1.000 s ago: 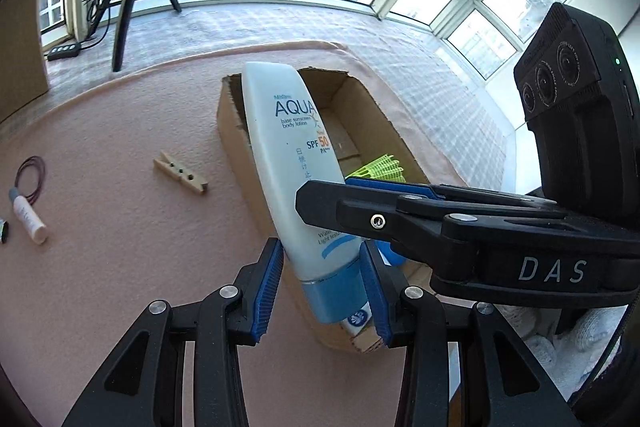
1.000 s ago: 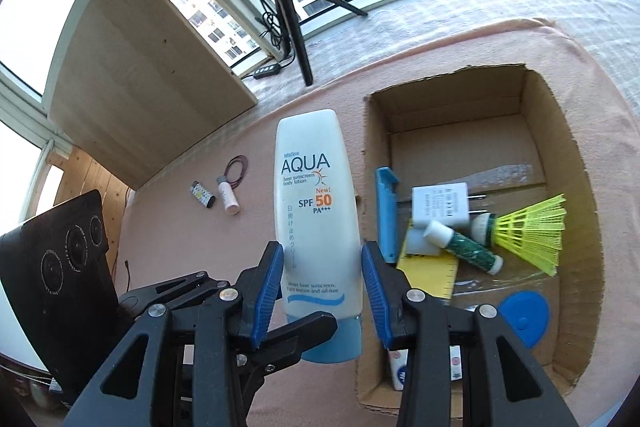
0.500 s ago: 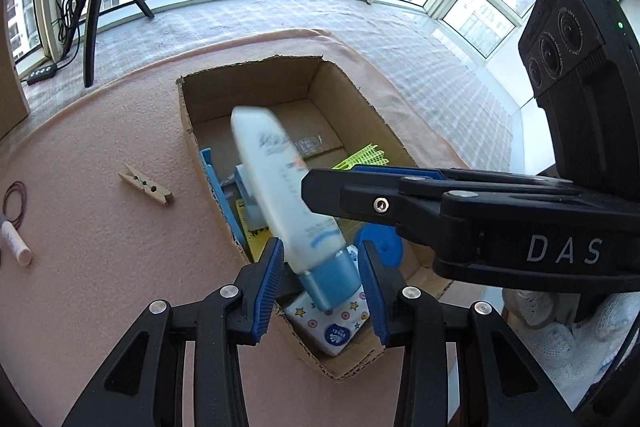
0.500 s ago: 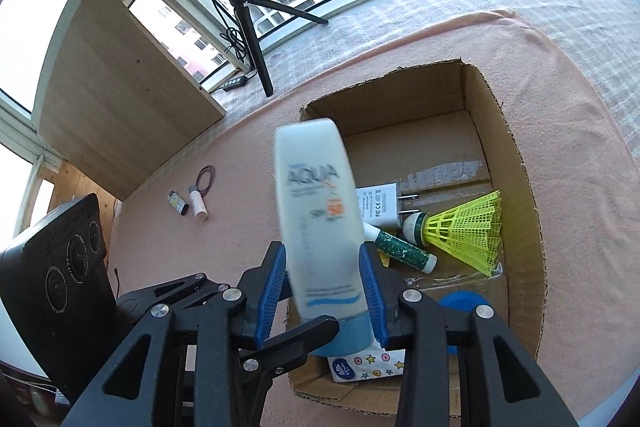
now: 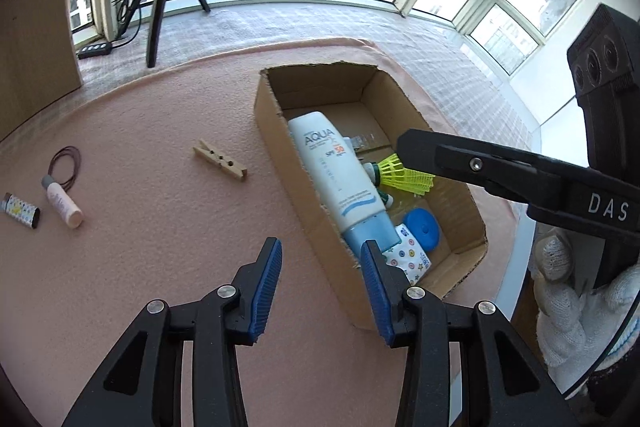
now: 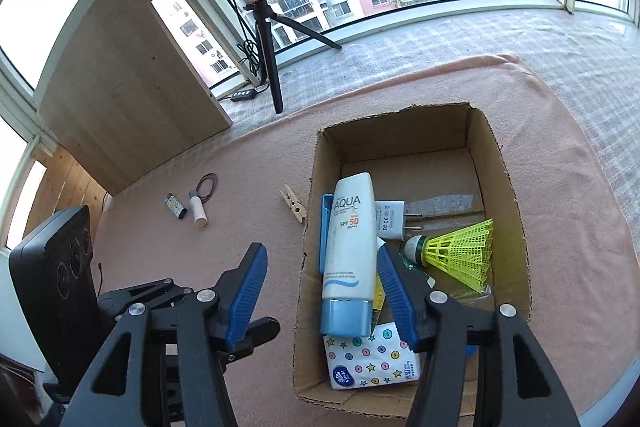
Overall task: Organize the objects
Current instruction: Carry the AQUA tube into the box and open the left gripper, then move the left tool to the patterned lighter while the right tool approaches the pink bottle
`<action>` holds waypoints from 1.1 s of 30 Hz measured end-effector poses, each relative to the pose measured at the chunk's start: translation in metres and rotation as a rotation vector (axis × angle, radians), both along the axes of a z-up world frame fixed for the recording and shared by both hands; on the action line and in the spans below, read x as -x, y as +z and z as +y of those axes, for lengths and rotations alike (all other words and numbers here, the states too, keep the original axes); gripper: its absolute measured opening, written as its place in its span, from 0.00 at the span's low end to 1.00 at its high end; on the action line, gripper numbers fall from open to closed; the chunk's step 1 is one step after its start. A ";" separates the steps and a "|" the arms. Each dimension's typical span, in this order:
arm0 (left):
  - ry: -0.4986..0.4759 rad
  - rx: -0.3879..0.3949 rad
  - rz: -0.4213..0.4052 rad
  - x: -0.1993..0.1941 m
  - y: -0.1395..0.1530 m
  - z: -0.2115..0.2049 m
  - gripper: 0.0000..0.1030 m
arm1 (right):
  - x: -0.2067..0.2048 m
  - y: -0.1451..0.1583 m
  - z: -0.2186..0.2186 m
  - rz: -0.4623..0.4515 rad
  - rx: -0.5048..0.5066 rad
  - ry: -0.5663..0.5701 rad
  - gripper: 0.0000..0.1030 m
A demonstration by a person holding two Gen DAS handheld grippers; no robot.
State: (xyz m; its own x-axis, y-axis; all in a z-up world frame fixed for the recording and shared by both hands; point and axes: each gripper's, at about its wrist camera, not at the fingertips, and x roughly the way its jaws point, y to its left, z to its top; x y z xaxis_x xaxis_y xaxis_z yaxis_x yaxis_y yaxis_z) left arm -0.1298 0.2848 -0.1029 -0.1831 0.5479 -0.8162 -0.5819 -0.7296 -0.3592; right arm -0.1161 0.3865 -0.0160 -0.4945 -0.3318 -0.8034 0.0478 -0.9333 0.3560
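The white AQUA sunscreen bottle with its blue cap lies lengthwise in the cardboard box, along the left wall. My left gripper hovers open over the box's near left wall, nothing between its blue pads. My right gripper is above the bottle's cap end. Its jaws are opening, and the pads stand clear of the bottle. A white-gloved hand holds the right gripper.
In the box lie a yellow shuttlecock, a white charger, a tissue pack and a blue lid. On the pink mat lie a clothespin, a lip balm, a hair tie and a small patterned tube.
The bottle, held upright in both grippers, went over the box and now lies inside it. Both grippers have let go, and the right jaws stand wider.
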 end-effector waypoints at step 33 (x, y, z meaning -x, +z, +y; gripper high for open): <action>0.433 0.253 0.031 0.188 -0.050 -0.229 0.40 | 0.091 -0.059 -0.205 -0.139 0.085 0.239 0.33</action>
